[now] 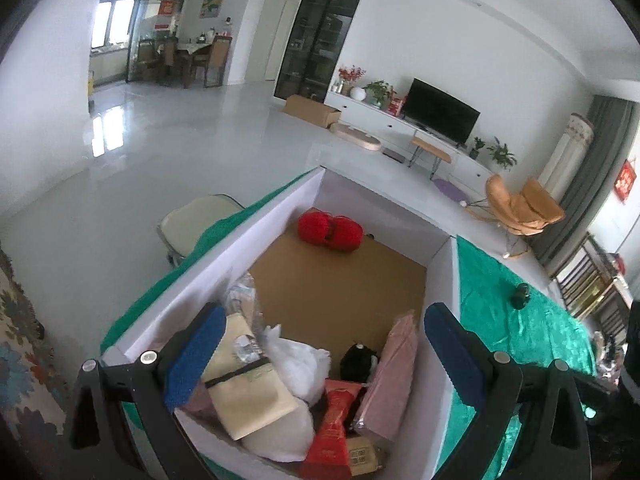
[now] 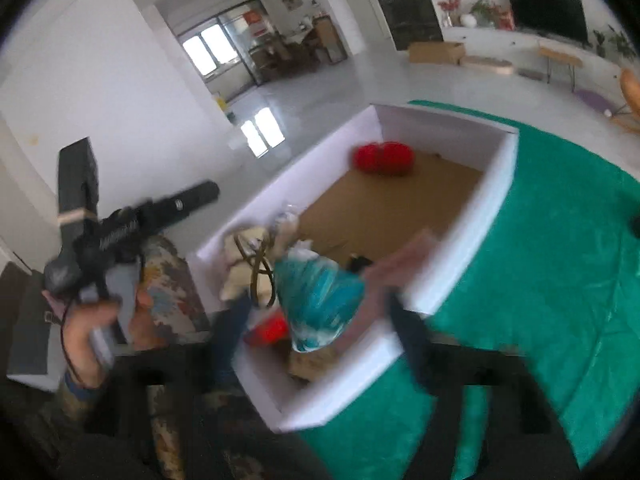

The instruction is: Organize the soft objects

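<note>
A white box (image 1: 280, 216) with a brown cardboard floor stands on a green cloth. Red yarn (image 1: 330, 230) lies at its far end. At the near end is a pile: a cream bag (image 1: 248, 392), white stuffing (image 1: 298, 364), a red packet (image 1: 332, 428), a pink cloth (image 1: 394, 372) and a small black item (image 1: 356, 360). My left gripper (image 1: 320, 354) hovers open above this pile with nothing between its blue pads. In the blurred right wrist view, my right gripper (image 2: 320, 326) stands open over the box's near corner. A teal and white bundle (image 2: 320, 300) sits between its fingers, clear of both.
The green cloth (image 2: 560, 260) covers the table right of the box, with a small dark object (image 1: 521, 295) on it. A pale chair (image 1: 200, 220) stands beyond the table's left edge. A person's hand (image 2: 96, 332) holds the left gripper's handle beside patterned fabric (image 1: 20, 340).
</note>
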The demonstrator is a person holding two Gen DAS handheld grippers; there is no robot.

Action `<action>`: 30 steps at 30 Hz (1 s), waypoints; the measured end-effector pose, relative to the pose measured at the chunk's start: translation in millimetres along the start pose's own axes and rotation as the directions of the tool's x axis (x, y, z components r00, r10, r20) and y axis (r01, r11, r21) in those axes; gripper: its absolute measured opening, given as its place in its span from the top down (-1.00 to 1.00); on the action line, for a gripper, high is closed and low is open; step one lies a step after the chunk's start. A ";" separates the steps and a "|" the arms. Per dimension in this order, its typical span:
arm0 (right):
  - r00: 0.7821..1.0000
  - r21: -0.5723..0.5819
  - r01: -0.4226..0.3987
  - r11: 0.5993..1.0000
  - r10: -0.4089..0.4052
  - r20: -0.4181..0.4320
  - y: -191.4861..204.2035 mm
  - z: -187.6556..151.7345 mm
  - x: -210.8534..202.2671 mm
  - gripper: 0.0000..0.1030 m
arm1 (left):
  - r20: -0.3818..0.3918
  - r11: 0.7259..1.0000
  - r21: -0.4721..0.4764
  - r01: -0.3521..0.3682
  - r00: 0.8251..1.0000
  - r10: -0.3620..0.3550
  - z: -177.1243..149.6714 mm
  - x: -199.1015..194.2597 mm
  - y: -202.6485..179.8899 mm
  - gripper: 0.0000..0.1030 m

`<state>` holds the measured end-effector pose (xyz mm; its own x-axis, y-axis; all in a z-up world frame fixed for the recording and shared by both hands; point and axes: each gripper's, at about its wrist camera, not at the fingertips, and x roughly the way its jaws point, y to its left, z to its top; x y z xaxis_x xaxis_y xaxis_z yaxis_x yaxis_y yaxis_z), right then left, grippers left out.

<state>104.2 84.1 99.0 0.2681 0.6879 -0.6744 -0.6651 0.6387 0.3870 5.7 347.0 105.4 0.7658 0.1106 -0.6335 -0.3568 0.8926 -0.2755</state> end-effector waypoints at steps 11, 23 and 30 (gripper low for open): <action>0.969 -0.034 0.240 0.970 -0.242 -0.049 5.2 -7.0 1.7 -0.54 | 0.028 0.975 0.139 -0.175 0.985 0.173 -32.6 -3.5 -49.0 -0.93; 0.942 -0.123 0.324 0.938 -0.332 -0.050 12.5 -1.8 3.7 -0.54 | 0.034 0.908 0.139 -0.394 0.919 0.394 -36.9 -9.3 -58.8 -0.94; 0.931 -0.137 0.347 0.928 -0.358 -0.069 15.7 -1.7 11.0 -0.54 | 0.016 0.896 0.159 -0.414 0.909 0.417 -34.0 -8.4 -56.6 -0.94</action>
<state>95.6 101.2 96.6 0.4399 0.3884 -0.8098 -0.6199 0.7837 0.0392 1.2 280.7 101.7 0.5560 0.4793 -0.6791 -0.5516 0.8239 0.1299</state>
